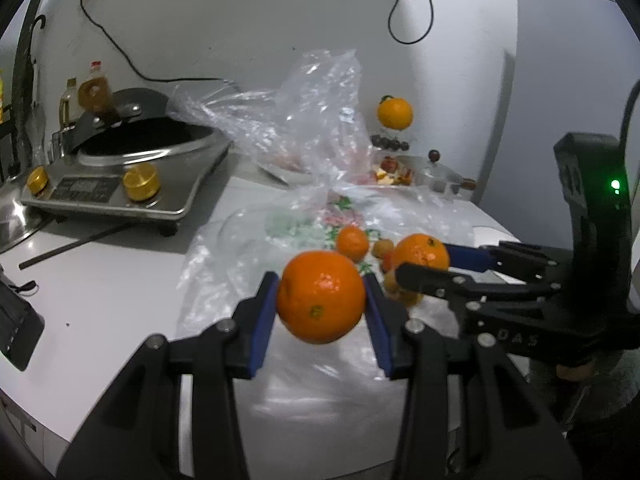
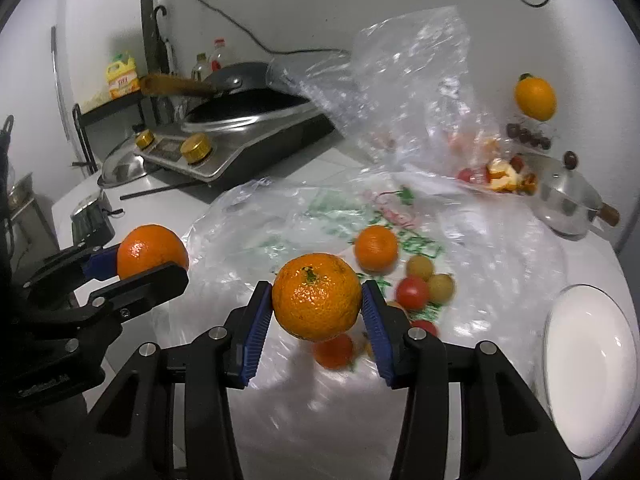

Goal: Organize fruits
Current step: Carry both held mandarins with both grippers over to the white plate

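My left gripper [image 1: 320, 298] is shut on an orange mandarin [image 1: 320, 296] and holds it above the clear plastic bag [image 1: 280, 240] spread on the white counter. My right gripper [image 2: 317, 298] is shut on a second mandarin [image 2: 317, 296], also above the bag; it shows in the left wrist view [image 1: 420, 256] to the right. A third mandarin [image 2: 376, 247] lies on the bag with red cherry tomatoes [image 2: 412, 292] and small yellow fruits [image 2: 420, 266]. An empty white bowl [image 2: 588, 364] stands at the right.
An induction cooker [image 1: 120, 184] with a black wok stands at the back left. A steel pot [image 2: 568, 200] and a tray of fruit peels [image 2: 504, 176] are at the back right. An orange [image 2: 535, 97] sits higher up by the wall. Oil bottles [image 1: 94, 92] stand behind the cooker.
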